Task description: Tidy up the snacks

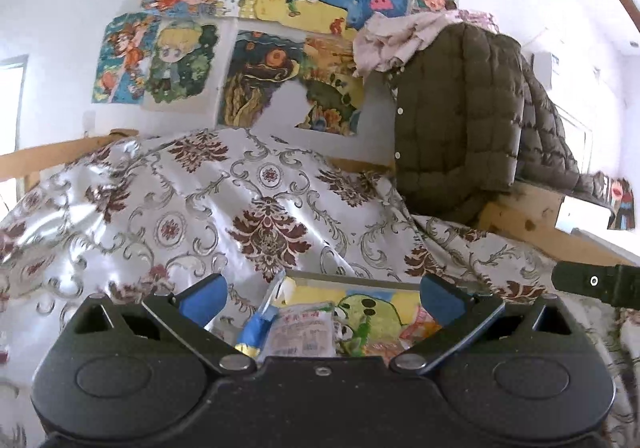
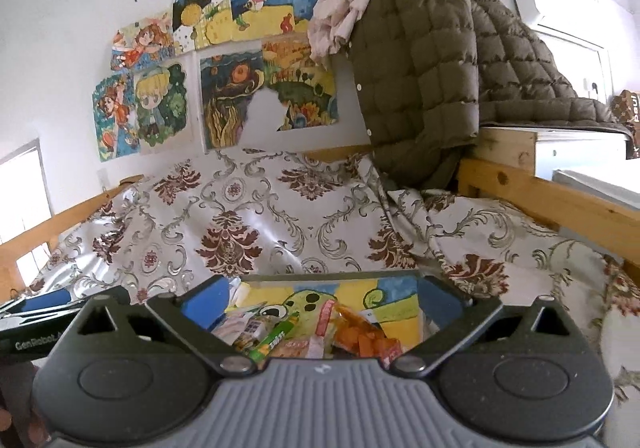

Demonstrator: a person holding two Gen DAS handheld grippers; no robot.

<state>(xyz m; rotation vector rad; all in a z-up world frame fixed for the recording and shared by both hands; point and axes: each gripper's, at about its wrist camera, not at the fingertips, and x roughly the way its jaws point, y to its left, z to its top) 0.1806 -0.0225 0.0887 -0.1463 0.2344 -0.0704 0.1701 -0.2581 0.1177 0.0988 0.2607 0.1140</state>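
Several snack packets lie on a painted board with a green cartoon creature [image 1: 370, 314], low between the fingers in both wrist views. In the left wrist view a pale packet with red print [image 1: 304, 332] and a blue-wrapped one [image 1: 256, 328] show. In the right wrist view an orange snack bag [image 2: 360, 336], a green stick pack [image 2: 276, 340] and pale packets [image 2: 240, 324] show on the board [image 2: 396, 300]. My left gripper [image 1: 320, 296] is open and empty above them. My right gripper [image 2: 320, 298] is open and empty too. The right gripper's body [image 1: 592, 282] shows at the left view's right edge.
A patterned white and maroon cloth [image 1: 224, 208] covers the bed behind the board. An olive quilted jacket [image 2: 432, 68] hangs over a wooden frame [image 2: 560, 200] on the right. Drawings [image 1: 256, 48] cover the white wall.
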